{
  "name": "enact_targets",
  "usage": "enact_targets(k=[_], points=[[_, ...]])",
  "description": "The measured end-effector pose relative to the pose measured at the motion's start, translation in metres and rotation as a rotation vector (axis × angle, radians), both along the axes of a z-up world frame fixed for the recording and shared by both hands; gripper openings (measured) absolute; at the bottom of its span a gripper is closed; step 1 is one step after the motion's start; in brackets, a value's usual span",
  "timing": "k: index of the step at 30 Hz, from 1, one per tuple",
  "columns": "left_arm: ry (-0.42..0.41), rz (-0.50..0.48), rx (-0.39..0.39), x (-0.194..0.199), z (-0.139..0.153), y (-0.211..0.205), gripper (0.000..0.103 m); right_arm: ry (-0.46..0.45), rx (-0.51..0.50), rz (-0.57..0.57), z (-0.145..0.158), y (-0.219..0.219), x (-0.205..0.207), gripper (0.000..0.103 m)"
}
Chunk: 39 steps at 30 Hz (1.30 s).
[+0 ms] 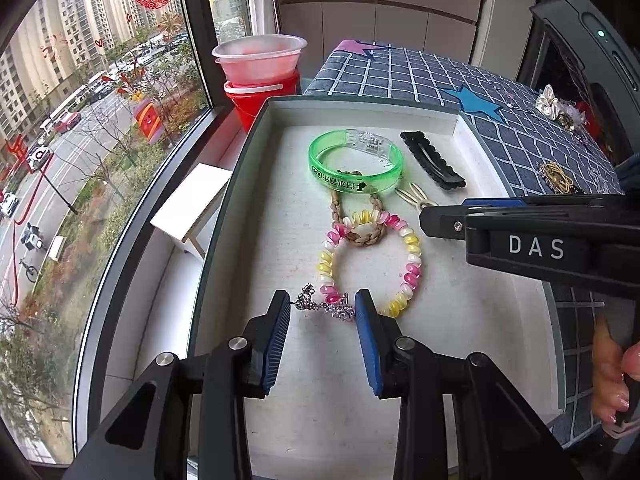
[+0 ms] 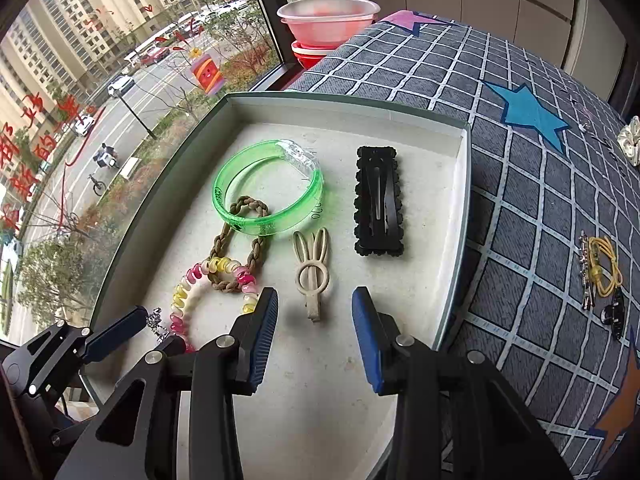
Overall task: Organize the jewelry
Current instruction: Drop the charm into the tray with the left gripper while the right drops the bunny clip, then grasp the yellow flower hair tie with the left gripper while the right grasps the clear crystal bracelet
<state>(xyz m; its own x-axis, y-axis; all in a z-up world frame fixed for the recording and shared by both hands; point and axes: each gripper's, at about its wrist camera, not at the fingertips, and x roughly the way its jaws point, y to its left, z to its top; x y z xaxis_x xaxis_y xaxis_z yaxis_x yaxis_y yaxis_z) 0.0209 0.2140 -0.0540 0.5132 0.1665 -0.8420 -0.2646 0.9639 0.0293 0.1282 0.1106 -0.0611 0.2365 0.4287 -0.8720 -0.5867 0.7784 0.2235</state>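
A shallow grey tray [image 2: 460, 208] lies on a bench covered by a checked cloth [image 2: 520, 184], beside a window. Toward the tray's far edge lie a green bangle [image 2: 269, 188] and, to its right, a black scalloped hair clip [image 2: 378, 204]. A brown braided hair tie [image 2: 240, 248] runs under the bangle and through a pink, yellow and white coiled bracelet [image 1: 370, 262] nearer the tray's left edge. A beige rabbit-ear clip [image 2: 312, 276] rests at mid-tray.

The left gripper [image 1: 322, 312] stands apart, with a small silver trinket [image 1: 326, 306] lying between the blue pads; the left pad may touch it, but the view is too fine to settle this. The right gripper [image 2: 314, 316] is likewise apart, straddling the rabbit-ear clip's lower end without pressing it. More hair ties and clips [image 2: 602, 276] lie on the cloth near the bench's right edge.
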Motion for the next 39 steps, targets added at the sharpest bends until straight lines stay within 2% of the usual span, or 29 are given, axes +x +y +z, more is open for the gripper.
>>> enact_targets(k=[1, 2, 3, 7, 10, 15, 26, 27, 29, 36, 39], points=[[-0.006, 0.005, 0.003, 0.000, 0.001, 0.000, 0.085, 0.000, 0.014, -0.004, 0.003, -0.002, 0.001, 0.043], [-0.020, 0.012, 0.011, -0.002, 0.004, 0.000, 0.094, -0.002, 0.030, -0.008, 0.006, -0.004, 0.001, 0.044], [-0.039, 0.014, 0.023, -0.004, 0.008, -0.001, 0.097, -0.004, 0.044, -0.014, 0.010, -0.006, 0.002, 0.045], [-0.052, 0.007, 0.033, -0.003, 0.017, -0.004, 0.097, -0.016, 0.107, -0.036, 0.028, -0.019, 0.003, 0.048], [-0.060, 0.004, 0.031, -0.003, 0.023, -0.007, 0.097, -0.038, 0.142, -0.055, 0.042, -0.037, 0.000, 0.058], [-0.081, -0.031, 0.036, 0.002, 0.034, -0.024, 0.097, -0.071, 0.181, -0.120, 0.057, -0.088, -0.006, 0.081], [-0.078, -0.231, -0.007, 0.034, 0.050, -0.114, 0.097, -0.048, 0.159, -0.357, 0.041, -0.222, -0.010, 0.087], [-0.073, -0.247, -0.012, 0.037, 0.051, -0.122, 0.097, -0.046, 0.157, -0.375, 0.039, -0.233, -0.011, 0.090], [-0.063, -0.277, -0.019, 0.045, 0.053, -0.139, 0.097, -0.041, 0.160, -0.406, 0.035, -0.252, -0.011, 0.103], [-0.022, -0.327, -0.014, 0.073, 0.048, -0.180, 0.097, -0.071, 0.151, -0.487, 0.029, -0.296, -0.007, 0.103], [-0.005, -0.341, -0.016, 0.089, 0.044, -0.189, 0.097, -0.057, 0.143, -0.494, 0.025, -0.307, -0.003, 0.103]])
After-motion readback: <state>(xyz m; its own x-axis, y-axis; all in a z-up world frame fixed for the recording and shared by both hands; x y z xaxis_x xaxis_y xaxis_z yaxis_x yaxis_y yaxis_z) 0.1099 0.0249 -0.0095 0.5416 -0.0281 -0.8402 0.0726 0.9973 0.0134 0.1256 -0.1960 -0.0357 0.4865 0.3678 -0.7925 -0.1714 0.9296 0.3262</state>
